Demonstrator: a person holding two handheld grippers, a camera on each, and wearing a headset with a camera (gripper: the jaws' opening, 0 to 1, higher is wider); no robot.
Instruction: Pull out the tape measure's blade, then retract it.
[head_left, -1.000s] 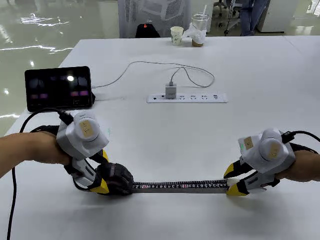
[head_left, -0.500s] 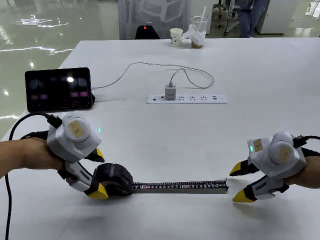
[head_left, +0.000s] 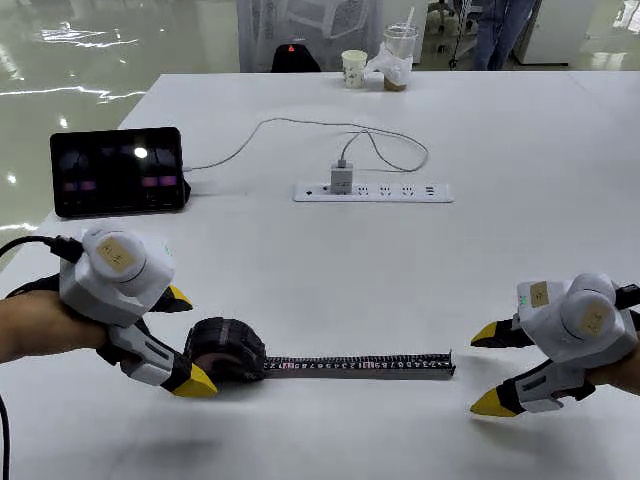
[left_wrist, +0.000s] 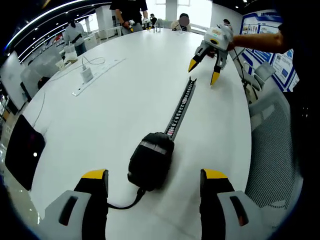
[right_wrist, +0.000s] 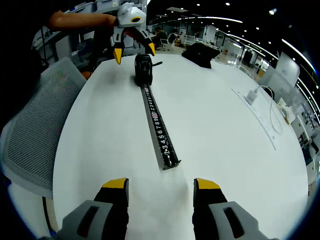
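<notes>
White tabletop (head_left: 330, 270) runs the width of the head view. A dark tablet (head_left: 118, 172) stands at its left, a white power strip (head_left: 372, 193) with a charger (head_left: 342, 181) plugged in lies farther back, and cups (head_left: 354, 70) sit at the far edge.

Near the front edge lies the tape measure (head_left: 226, 348). Its blade (head_left: 360, 364) is drawn out flat along the tabletop to the right and ends in a small hook.

The left gripper (head_left: 190, 339) sits at the tape measure's left end with its yellow-tipped jaws spread wide, holding nothing. In the left gripper view the black case (left_wrist: 151, 160) lies just ahead, between the lines of the two jaws, with bare tabletop showing on either side of it. The blade runs straight away from that camera.

The right gripper (head_left: 487, 370) hovers off the blade's free end, jaws likewise parted and empty. In the right gripper view the hooked tip lies ahead of the jaws, roughly centred between them, and a strip of bare tabletop separates it from them.
</notes>
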